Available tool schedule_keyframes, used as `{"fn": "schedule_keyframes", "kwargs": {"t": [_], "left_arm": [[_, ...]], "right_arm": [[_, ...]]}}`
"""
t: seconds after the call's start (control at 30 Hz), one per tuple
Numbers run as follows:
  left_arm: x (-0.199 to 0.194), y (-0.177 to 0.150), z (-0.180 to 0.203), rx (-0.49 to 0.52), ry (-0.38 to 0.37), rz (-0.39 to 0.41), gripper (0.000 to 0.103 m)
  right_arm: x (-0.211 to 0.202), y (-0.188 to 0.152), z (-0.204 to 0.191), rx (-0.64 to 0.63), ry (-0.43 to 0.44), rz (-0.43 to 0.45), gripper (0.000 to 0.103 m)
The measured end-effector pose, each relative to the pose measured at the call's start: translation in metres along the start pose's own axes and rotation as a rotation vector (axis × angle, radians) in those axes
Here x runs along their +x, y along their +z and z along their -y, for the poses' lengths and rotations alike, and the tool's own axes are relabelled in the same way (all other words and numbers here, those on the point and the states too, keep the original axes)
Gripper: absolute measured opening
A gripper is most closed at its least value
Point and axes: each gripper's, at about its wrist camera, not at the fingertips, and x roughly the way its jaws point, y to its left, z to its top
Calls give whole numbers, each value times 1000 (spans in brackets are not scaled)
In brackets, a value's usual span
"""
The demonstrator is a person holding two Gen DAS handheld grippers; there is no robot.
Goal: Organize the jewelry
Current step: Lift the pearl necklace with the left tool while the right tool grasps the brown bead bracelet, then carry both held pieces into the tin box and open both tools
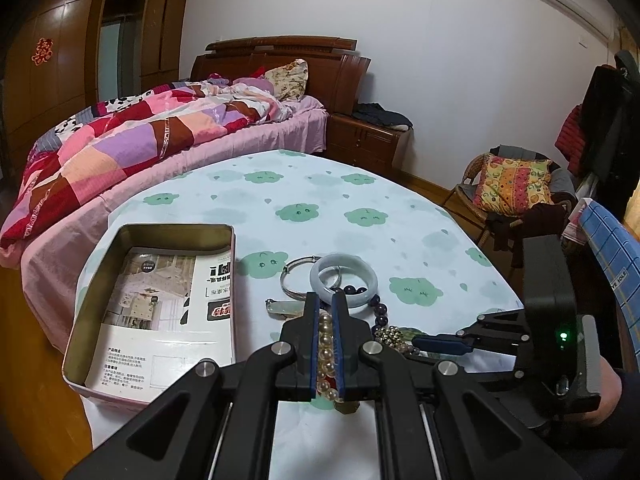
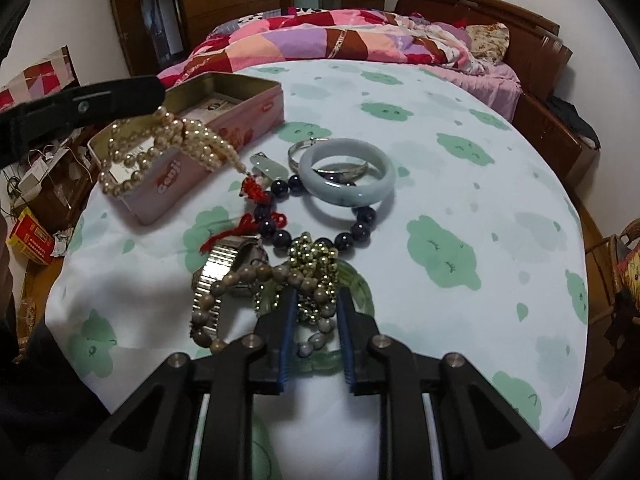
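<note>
- Left gripper (image 1: 325, 320): jaws clamped on a pearl necklace (image 2: 168, 148), which hangs above the open tin box (image 1: 160, 304).
- Right gripper (image 2: 318, 320): jaws narrowed around a brown bead bracelet (image 2: 320, 304) in the jewelry pile on the bench (image 2: 460, 184).
- Jade bangle (image 2: 347, 178) lies beyond.

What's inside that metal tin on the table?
The tin holds a printed paper sheet lying flat on its bottom; no jewelry shows inside. Anything under the sheet is hidden. In the right wrist view, the hanging pearl necklace blocks part of the interior.
</note>
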Motion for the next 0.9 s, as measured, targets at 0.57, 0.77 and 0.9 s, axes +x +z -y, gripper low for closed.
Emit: {"fn": "schedule_keyframes", "kwargs": {"t": [0.57, 0.77, 0.9], "left_arm": [[-12, 6, -7, -10, 0, 37, 5], [-24, 19, -22, -25, 24, 80, 5], [-28, 30, -40, -39, 63, 104, 5]], "right_arm": [[-36, 12, -7, -15, 16, 124, 10], [-41, 31, -7, -7, 32, 160, 10], [-40, 55, -11, -17, 50, 184, 10]]}}
